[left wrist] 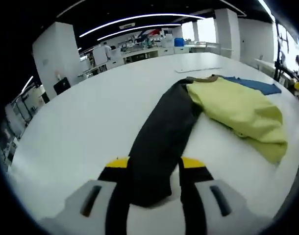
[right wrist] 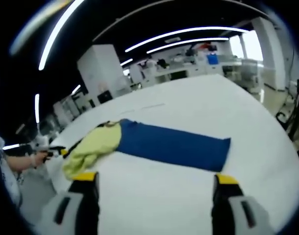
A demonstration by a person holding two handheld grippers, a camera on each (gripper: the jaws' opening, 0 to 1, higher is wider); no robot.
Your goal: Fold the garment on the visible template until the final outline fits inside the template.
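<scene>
Left gripper view: left gripper (left wrist: 154,183) fingers are clenching the garment's black sleeve (left wrist: 159,142); right gripper (right wrist: 154,193) fingers are hovering released over the white tabletop (right wrist: 188,117) near the blue sleeve (right wrist: 171,145).

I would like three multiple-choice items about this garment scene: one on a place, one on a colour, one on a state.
1. Where does the black sleeve lie?
A. between the left tongs
B. on the floor
C. on a chair

2. Which colour is the sleeve stretched out ahead of the right tongs?
A. red
B. blue
C. white

3. How do the right tongs stand?
A. shut on the garment
B. open, holding nothing
C. shut on a box

Answers: 1 A, the sleeve's end sits between the jaws in the left gripper view; 2 B, it shows blue beside the yellow-green body; 3 B, bare white table shows between the jaws.
</scene>
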